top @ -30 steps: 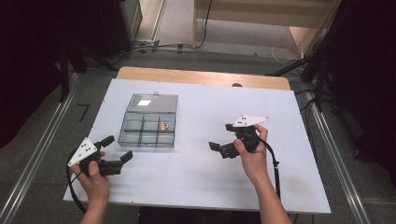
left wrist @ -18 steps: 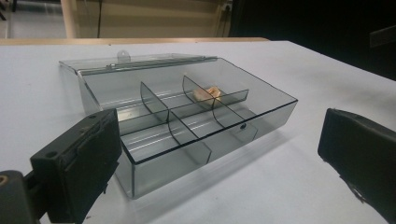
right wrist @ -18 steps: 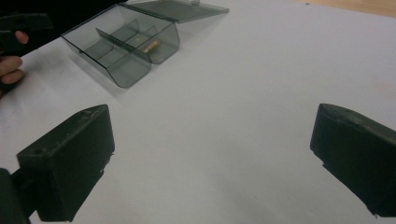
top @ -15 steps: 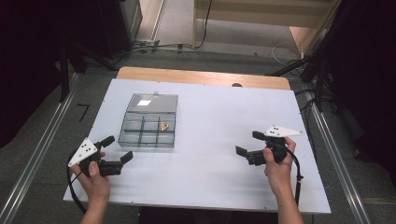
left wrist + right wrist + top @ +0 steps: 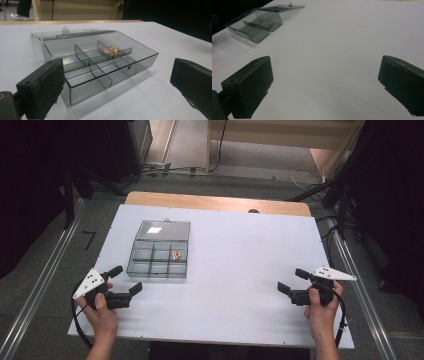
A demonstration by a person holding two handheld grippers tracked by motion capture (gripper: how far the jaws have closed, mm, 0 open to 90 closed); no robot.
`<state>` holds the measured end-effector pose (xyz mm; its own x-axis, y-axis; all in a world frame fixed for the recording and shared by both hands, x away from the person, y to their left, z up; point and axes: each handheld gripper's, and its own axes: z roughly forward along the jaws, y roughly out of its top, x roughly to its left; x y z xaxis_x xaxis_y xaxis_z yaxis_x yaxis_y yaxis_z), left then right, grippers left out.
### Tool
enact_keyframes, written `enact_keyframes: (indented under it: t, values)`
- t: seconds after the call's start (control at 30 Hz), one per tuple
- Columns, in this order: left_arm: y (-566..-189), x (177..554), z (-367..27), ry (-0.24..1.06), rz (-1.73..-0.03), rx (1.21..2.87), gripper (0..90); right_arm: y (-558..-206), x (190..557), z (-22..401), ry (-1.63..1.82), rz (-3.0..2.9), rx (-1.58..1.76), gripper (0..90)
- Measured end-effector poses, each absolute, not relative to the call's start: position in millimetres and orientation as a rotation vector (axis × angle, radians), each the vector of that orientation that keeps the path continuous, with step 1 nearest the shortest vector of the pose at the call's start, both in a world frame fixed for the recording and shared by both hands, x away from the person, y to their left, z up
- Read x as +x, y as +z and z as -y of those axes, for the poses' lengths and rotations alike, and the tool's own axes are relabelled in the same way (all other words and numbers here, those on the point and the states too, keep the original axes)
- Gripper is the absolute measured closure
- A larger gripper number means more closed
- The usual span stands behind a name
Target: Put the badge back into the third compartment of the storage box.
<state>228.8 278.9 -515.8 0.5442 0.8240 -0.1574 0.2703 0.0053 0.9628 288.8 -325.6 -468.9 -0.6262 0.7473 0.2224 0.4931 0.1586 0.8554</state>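
High view: two claws, one clear compartment box (image 5: 159, 252), one small orange piece (image 5: 176, 254) in it. Left claw (image 5: 126, 280) gapes wide at the desk's (image 5: 240, 270) near-left corner, just beside the box's front edge, gripping nothing. Right claw (image 5: 290, 281) also spread and empty, near the right edge, well apart from the box (a second ago it was much nearer the middle; left one has not moved).

Left gripper view: box (image 5: 100, 63) close up, lid (image 5: 72, 33) folded flat behind, six compartments, orange piece (image 5: 111, 49) in a back one.

Right gripper view: mostly bare desk (image 5: 337, 50) between the jaws, box (image 5: 258, 22) far off, piece (image 5: 270, 24) just a speck.
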Motion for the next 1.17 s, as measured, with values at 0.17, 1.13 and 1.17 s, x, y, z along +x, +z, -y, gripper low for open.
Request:
enact_keyframes:
  t: [0.17,1.13,1.17]
  values:
    - [-515.8,228.6,-278.7,0.561,-0.965,1.551,0.1,-471.3,280.6,349.4,1.457,-2.129,1.24,0.0]
    - [-515.4,229.2,-278.3,0.561,-0.968,1.562,0.1,-512.5,261.0,397.6,1.469,-2.008,1.363,0.0]
    - [-515.5,229.5,-278.6,0.561,-0.972,1.557,0.1,-512.7,260.9,395.7,1.449,-2.01,1.362,0.0]
